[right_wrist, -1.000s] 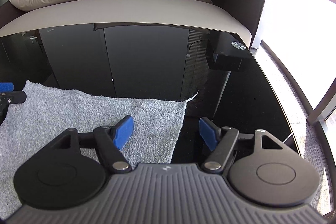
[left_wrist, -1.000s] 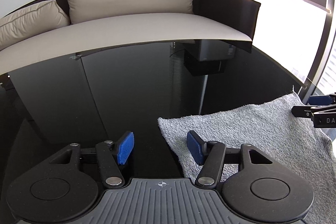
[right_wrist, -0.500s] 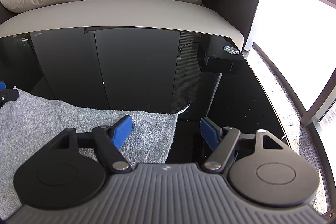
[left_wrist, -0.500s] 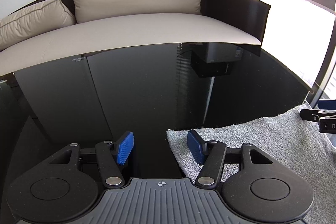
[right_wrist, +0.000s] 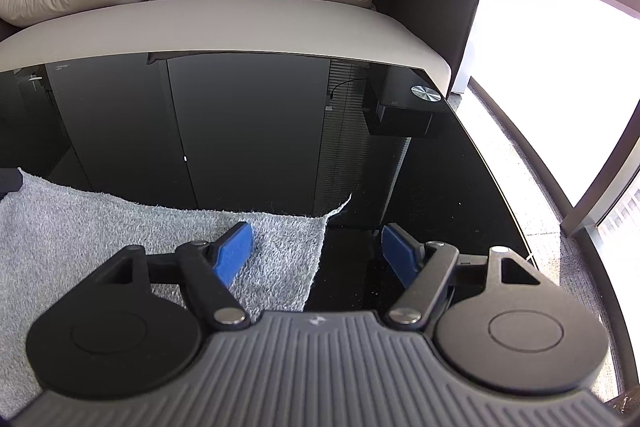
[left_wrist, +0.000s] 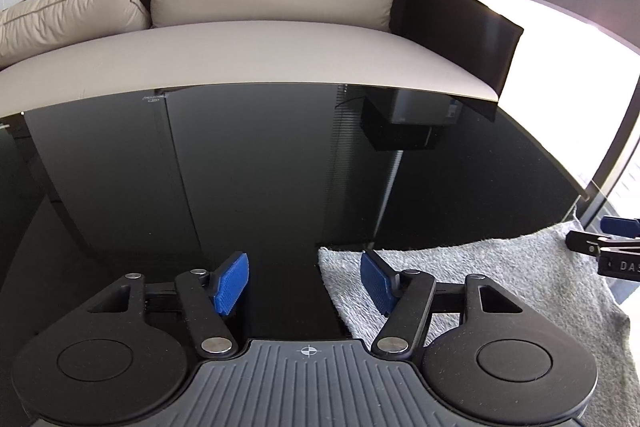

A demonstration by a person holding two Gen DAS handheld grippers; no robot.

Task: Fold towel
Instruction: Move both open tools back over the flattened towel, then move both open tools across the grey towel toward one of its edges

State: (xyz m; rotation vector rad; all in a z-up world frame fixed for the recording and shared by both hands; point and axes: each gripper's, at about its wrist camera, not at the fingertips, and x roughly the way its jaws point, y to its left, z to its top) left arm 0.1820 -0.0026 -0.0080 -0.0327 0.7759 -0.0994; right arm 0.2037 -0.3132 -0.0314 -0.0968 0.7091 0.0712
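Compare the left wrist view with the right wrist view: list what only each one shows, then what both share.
Only the left wrist view: the towel's left corner beside the open left tongs, which have just been opening with nothing pinched, and the right tongs' tips at the frame's right edge.

Only the right wrist view: the towel's right corner with a loose thread, a round silver disc, and the open right tongs straddling the towel's right edge.

Both: grey towel, glossy black table, beige sofa.

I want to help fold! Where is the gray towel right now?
The towel lies flat on the black table, in front of the sofa.
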